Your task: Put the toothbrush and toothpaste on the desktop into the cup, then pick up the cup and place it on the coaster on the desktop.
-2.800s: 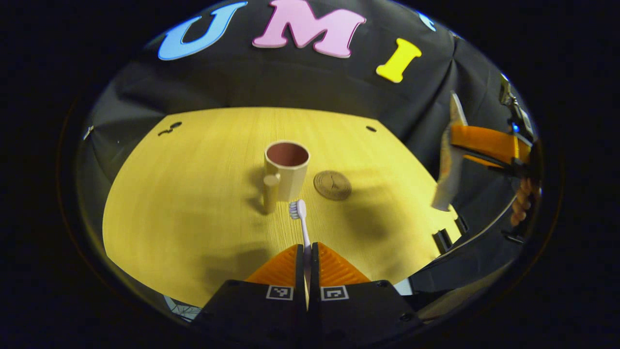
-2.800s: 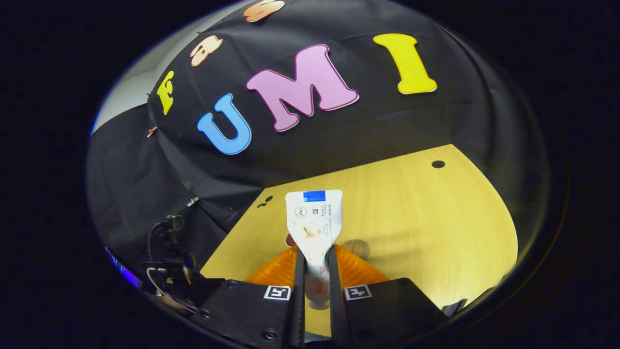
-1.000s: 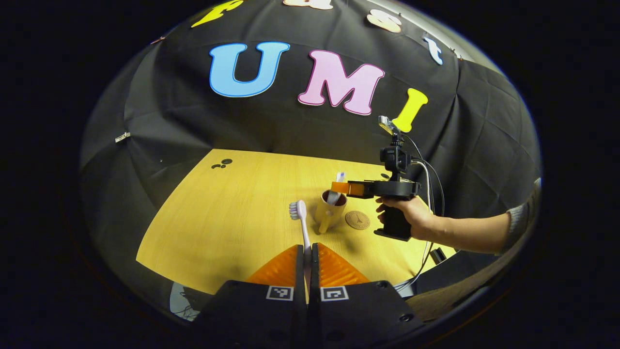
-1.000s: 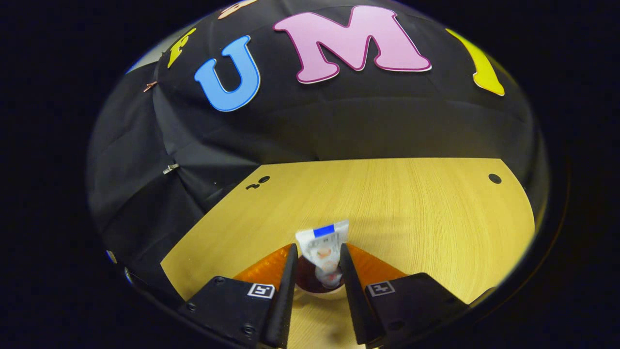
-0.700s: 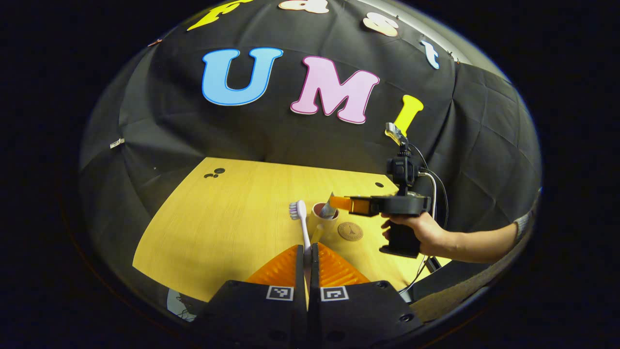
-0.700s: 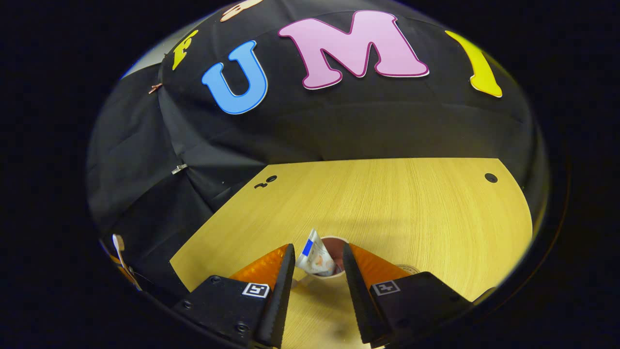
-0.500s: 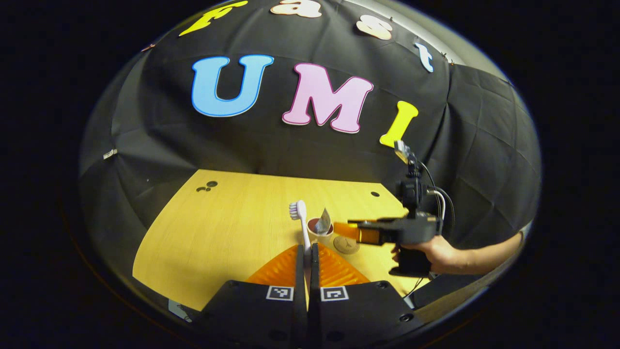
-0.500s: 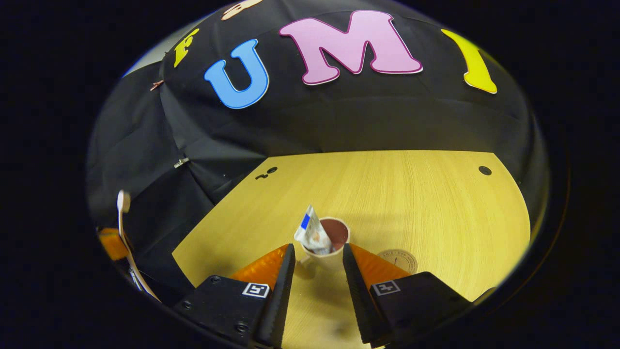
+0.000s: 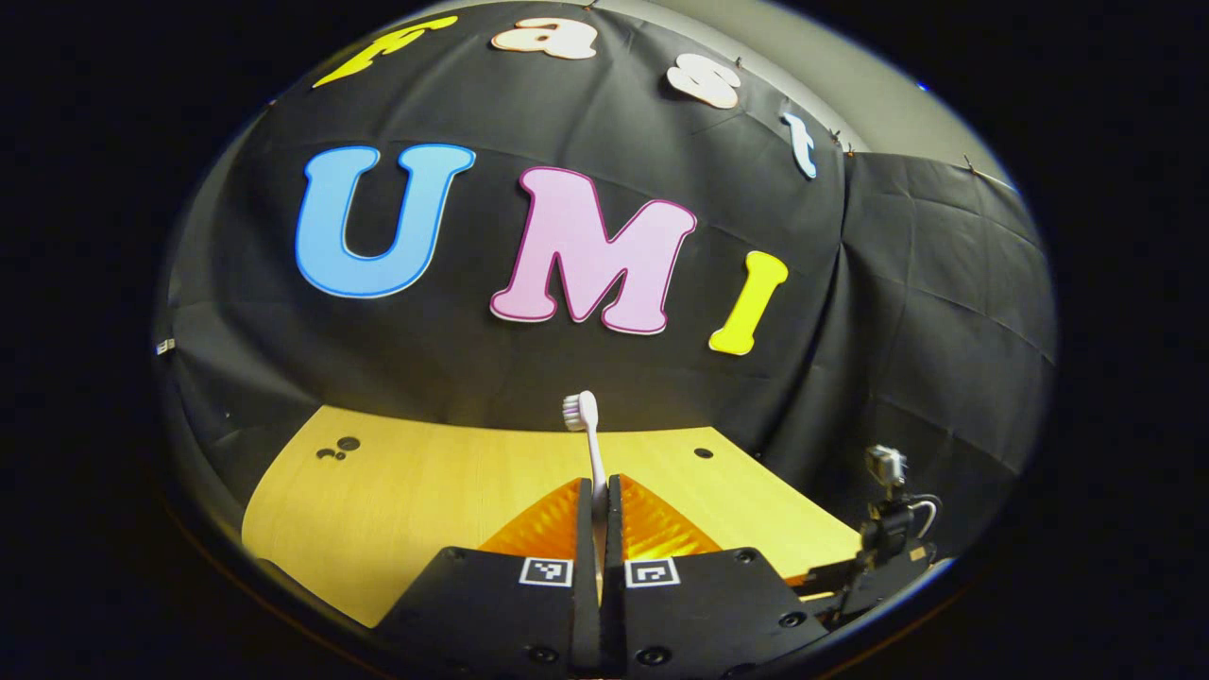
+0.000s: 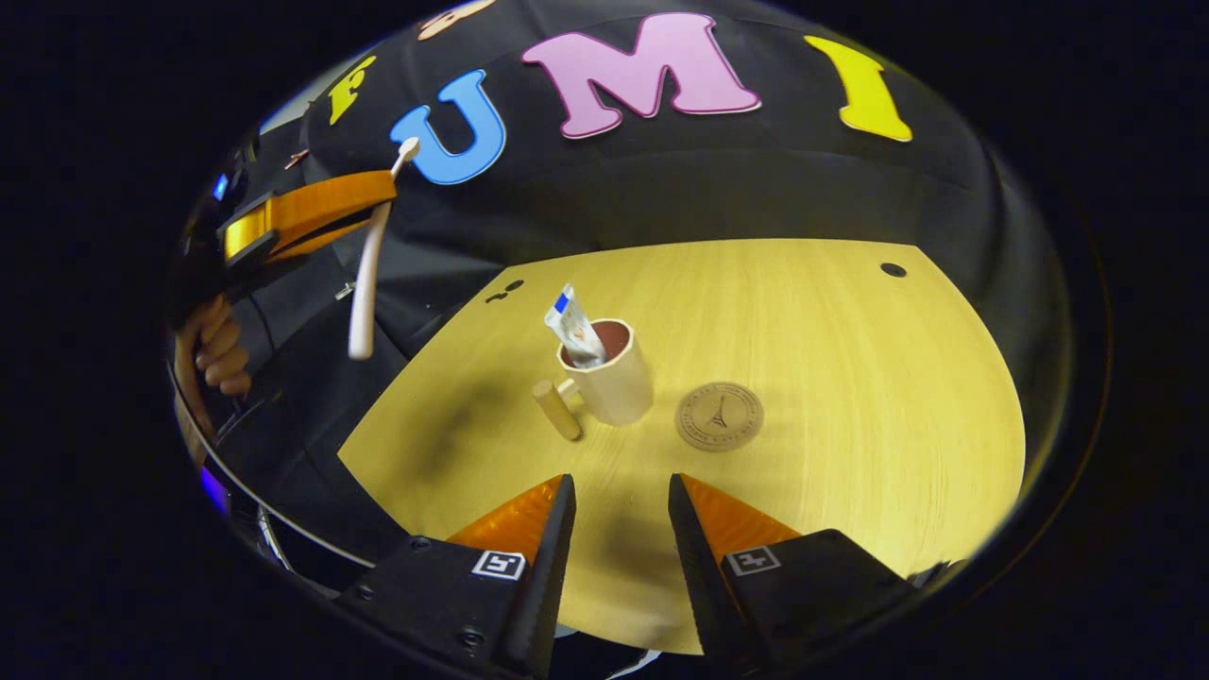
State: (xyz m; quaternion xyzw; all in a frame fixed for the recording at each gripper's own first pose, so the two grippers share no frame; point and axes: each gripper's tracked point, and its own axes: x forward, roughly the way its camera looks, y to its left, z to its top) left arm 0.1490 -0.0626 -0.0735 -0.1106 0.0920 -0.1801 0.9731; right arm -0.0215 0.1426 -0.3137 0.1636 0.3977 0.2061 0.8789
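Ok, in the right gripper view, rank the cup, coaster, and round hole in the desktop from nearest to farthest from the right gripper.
From the open right gripper:
1. Cup, just ahead, slightly left, toothpaste standing in it.
2. Coaster, ahead to the right; too close to the cup's distance to rank firmly.
3. Round hole, far right corner of the desktop, clearly farthest.

Cream cup (image 10: 619,382) with maroon inside, brown patterned coaster (image 10: 719,416), white toothbrush (image 9: 587,436), pale wood-grain desktop (image 10: 831,378)

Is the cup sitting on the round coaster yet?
No, the cup stands on the bare desktop, beside the coaster and apart from it.
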